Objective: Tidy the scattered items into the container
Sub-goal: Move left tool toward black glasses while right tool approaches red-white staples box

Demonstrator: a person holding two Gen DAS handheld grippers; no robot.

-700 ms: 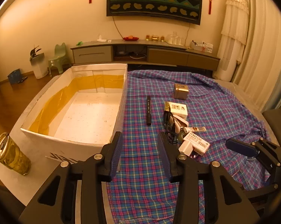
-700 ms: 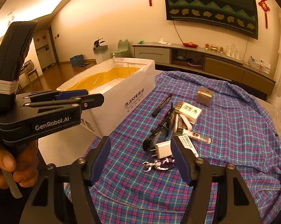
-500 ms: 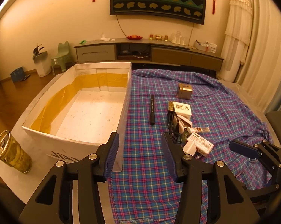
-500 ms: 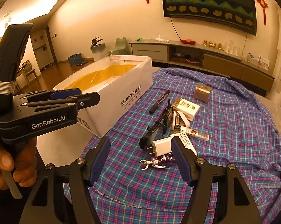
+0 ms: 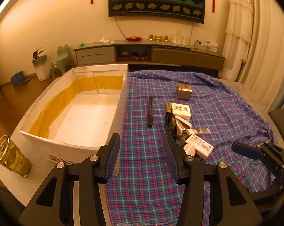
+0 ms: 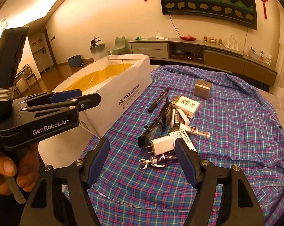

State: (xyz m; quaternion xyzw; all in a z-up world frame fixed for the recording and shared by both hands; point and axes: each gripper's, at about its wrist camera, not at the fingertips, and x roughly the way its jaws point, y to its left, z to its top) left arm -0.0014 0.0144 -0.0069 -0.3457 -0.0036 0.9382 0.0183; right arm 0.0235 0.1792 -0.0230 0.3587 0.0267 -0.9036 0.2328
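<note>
The white box [image 5: 121,101] is the landmark: it stands open-topped and holds nothing, its long side wall running along the edge of the plaid cloth [image 5: 226,109]. All scattered items lie on the cloth to the right of that wall. The black marker [image 5: 150,112] lies nearest the box, its long axis parallel to the wall. Farther from the box sits a tight cluster: black glasses [image 6: 157,124], a white carton [image 6: 187,104], a tube [image 6: 195,130] and the white charger [image 6: 161,145], with a keychain [image 6: 157,161] touching the cluster's near edge. A gold cube [image 6: 202,89] stands apart beyond. The right gripper [image 6: 142,162] is released, jaws spread, directly in front of the charger and nearer the cluster. The left gripper [image 5: 142,156] is likewise released, hovering over bare cloth beside the box's near corner. Judgement: open cloth around the keychain permits approach; neighbouring items crowd the charger.
</note>
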